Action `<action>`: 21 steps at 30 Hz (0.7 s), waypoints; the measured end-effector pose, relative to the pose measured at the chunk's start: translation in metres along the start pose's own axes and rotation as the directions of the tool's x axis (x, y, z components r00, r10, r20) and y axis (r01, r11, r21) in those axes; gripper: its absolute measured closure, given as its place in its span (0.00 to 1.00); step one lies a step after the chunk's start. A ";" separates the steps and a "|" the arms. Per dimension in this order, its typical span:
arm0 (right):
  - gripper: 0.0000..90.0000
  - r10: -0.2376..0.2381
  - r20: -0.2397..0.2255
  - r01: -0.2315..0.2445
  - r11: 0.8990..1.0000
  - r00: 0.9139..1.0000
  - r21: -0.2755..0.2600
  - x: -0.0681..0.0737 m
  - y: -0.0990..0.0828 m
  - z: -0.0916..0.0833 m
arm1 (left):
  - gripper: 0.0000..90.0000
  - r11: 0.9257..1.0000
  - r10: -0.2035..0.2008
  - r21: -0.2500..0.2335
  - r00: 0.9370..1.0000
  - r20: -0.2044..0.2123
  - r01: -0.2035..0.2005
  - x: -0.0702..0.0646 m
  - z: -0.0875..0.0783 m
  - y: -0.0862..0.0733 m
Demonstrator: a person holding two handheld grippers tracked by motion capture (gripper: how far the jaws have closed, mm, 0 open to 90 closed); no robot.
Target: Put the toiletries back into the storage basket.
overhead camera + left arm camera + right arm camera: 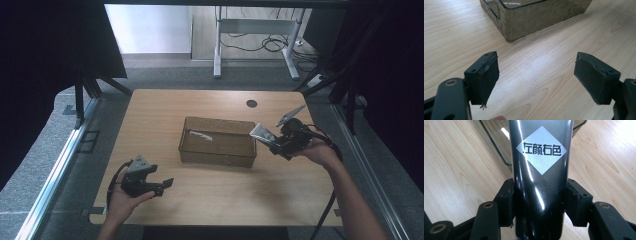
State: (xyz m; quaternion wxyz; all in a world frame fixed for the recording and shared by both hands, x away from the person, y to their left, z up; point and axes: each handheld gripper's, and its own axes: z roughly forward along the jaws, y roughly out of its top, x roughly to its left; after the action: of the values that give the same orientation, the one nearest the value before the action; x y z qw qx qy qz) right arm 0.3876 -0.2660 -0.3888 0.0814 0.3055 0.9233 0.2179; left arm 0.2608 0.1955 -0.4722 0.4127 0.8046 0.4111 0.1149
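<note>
step: carrying tube [541, 182] to bin [218, 141] | right tool [274, 140] clamped on tube, at bin's right end, above rim | left tool [536, 80] wide, empty, off bin's near-left corner | next: move over bin, release

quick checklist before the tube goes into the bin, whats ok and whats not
1. Grip: the right gripper has both pads against the sides of the dark glossy tube: ok.
2. Tube over the bin: in the high view its silver end is at the right end wall of the smoky transparent bin; whether it is past the rim: cannot tell.
3. Room inside the bin: one small light item lies near the far left corner, the rest of the floor looks free: ok.
4. Left gripper out of the way: open, nothing between its jaws, short of the bin: ok.
5. Cable at the right forearm off the bin: ok.
</note>
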 end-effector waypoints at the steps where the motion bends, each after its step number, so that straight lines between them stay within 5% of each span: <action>1: 0.53 -0.003 0.000 0.003 1.000 1.000 -0.001 0.000 0.001 0.001 | 0.23 1.000 0.000 0.000 1.000 0.000 0.000 0.000 0.000 0.000; 21: 0.53 -0.060 -0.041 0.059 0.998 0.997 -0.015 -0.004 0.020 0.012 | 0.23 1.000 0.001 0.001 1.000 0.000 -0.001 0.000 0.000 0.000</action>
State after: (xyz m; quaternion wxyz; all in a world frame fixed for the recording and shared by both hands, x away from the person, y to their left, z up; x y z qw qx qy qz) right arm 0.4046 -0.2495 -0.3898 0.0706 0.2725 0.9321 0.2280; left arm 0.2609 0.1955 -0.4723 0.4123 0.8050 0.4108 0.1151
